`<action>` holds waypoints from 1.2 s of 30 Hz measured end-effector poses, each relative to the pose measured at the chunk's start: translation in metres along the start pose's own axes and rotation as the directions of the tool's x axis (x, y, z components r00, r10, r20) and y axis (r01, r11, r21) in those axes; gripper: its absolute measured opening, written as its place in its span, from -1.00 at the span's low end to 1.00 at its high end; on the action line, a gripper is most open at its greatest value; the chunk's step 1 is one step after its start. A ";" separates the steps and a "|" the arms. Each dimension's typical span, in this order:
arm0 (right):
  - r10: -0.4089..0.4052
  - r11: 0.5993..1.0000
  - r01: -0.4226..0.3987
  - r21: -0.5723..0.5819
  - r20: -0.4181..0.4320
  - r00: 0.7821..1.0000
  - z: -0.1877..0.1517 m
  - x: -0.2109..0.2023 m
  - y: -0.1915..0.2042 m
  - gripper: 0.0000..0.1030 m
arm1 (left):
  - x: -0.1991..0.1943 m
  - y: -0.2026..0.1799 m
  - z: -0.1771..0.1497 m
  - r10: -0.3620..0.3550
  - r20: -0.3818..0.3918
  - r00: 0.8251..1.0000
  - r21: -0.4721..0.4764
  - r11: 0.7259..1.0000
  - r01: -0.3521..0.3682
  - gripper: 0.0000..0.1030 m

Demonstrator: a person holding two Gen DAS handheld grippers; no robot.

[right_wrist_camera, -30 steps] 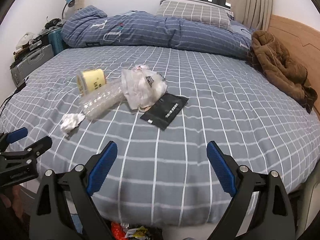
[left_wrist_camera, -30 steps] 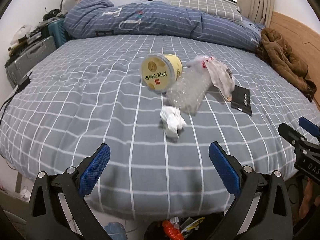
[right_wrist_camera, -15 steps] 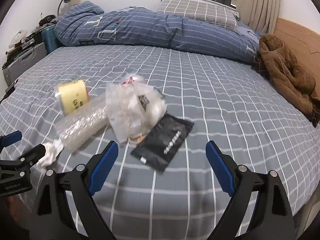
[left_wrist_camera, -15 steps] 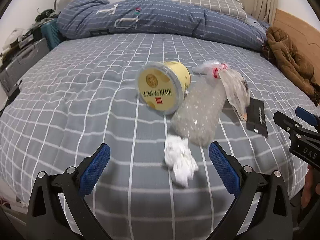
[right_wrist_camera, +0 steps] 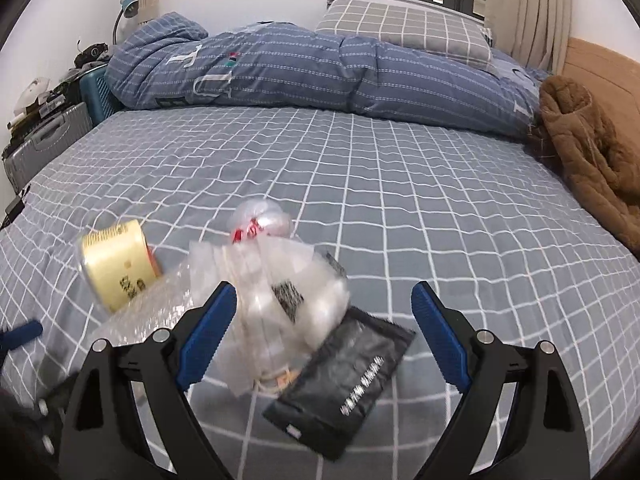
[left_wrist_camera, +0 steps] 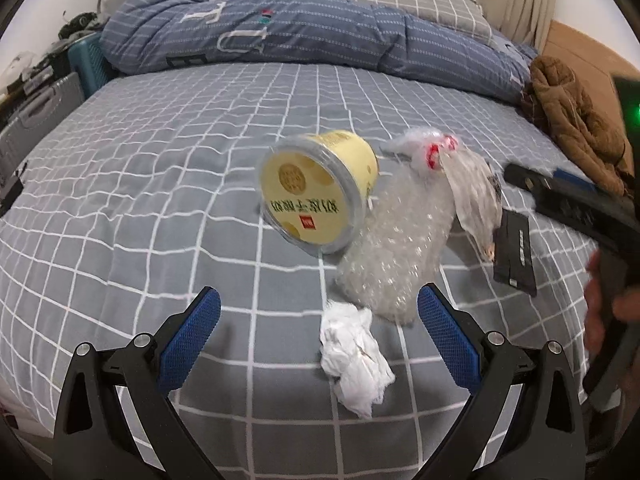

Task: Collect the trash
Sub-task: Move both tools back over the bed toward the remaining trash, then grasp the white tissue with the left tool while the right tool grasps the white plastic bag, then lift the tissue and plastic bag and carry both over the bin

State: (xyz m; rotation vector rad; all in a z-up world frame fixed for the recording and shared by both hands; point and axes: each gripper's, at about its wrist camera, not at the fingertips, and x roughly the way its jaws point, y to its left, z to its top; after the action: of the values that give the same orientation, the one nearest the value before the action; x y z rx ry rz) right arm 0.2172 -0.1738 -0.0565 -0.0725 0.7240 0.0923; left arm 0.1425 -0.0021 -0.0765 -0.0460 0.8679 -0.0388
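Trash on grey checked bedsheet [left_wrist_camera: 160, 184], landmark: yellow tub [left_wrist_camera: 316, 190] lying on side. Crumpled white tissue [left_wrist_camera: 354, 356] nearest, in front of tub, between spread fingers of left gripper [left_wrist_camera: 318, 336]; nothing held. Bubble wrap [left_wrist_camera: 396, 248] touching tub's right side. Clear plastic bag [right_wrist_camera: 280, 292] right of wrap, overlapping black pouch [right_wrist_camera: 344, 384]. Right gripper [right_wrist_camera: 324, 336] wide open, empty, over bag and pouch. Behind tub: blue duvet [right_wrist_camera: 280, 68], brown jacket [right_wrist_camera: 588, 152] far right.
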 end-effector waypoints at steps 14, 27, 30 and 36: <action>0.080 0.997 -0.080 -0.003 -0.069 0.994 -0.006 0.048 0.007 0.60 | 0.021 0.000 -0.029 -0.008 -0.100 0.995 0.035 0.999 0.012 0.31; 0.071 0.997 -0.067 0.037 -0.132 0.989 -0.016 0.067 -0.007 -0.47 | 0.026 -0.002 -0.032 0.015 -0.114 0.993 0.056 0.998 -0.008 -0.51; 0.069 0.997 -0.065 0.034 -0.133 0.989 -0.016 0.067 -0.009 -0.54 | 0.026 -0.002 -0.031 0.011 -0.116 0.993 0.053 0.999 -0.005 -0.58; 0.060 0.997 -0.055 0.052 -0.097 0.994 -0.013 0.056 -0.010 -0.60 | 0.025 0.000 -0.025 0.009 -0.109 0.994 0.047 0.999 -0.004 -0.58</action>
State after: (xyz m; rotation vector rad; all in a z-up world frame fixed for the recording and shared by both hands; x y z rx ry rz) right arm 0.2520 -0.1820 -0.1030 -0.0087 0.8263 0.1262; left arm 0.1398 -0.0040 -0.1115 0.0027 0.9762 -0.0555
